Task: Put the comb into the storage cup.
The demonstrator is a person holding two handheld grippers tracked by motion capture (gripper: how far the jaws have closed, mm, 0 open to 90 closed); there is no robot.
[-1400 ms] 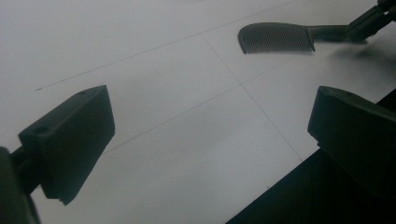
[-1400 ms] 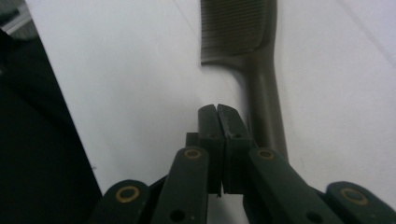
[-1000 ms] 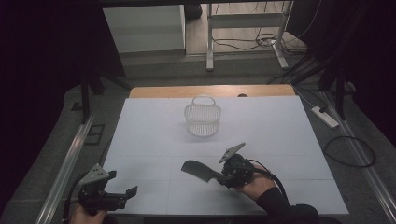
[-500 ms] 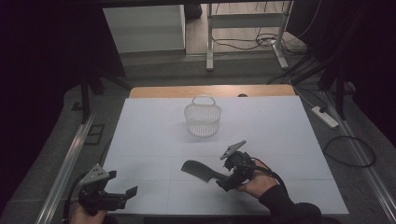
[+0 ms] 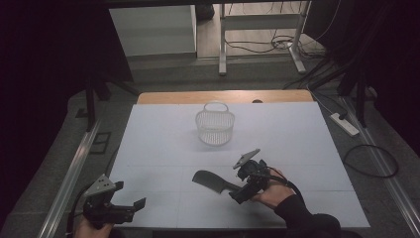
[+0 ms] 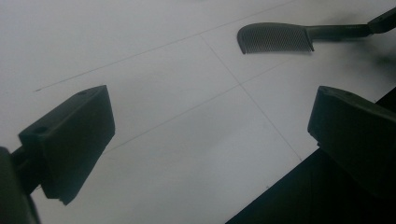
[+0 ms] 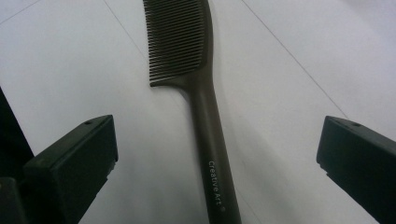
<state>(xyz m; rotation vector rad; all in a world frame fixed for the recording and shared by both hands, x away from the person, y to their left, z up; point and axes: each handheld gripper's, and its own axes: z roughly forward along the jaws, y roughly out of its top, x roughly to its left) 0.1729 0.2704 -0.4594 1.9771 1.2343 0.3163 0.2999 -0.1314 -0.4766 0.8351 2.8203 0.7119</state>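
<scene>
My right claw (image 5: pixel 236 194) sits low over the white tabletop (image 5: pixel 307 134), near the front edge. Its jaws have just been opening and now they are spread wide. A dark comb (image 7: pixel 198 93) lies flat on the tabletop between them, and the jaws do not touch it. In the right gripper view the handle runs up the middle from the bottom, and the teeth are at the far end, pointing to the left. Small white letters on the handle say "Creative Art".

From the high view, the comb (image 5: pixel 210 179) lies a little left of my right hand (image 5: pixel 270 191), with the teeth end away from the hand.

My left claw (image 5: pixel 131 207) is at the front left corner of the tabletop. Its jaws are spread wide too, with nothing between them. In the left gripper view I see the comb (image 6: pixel 280 38) far off at the top, with the tip of my right claw just at its handle end.

A white basket (image 5: pixel 215 126) with a handle stands upright farther back, in the middle of the tabletop, well apart from the comb.
</scene>
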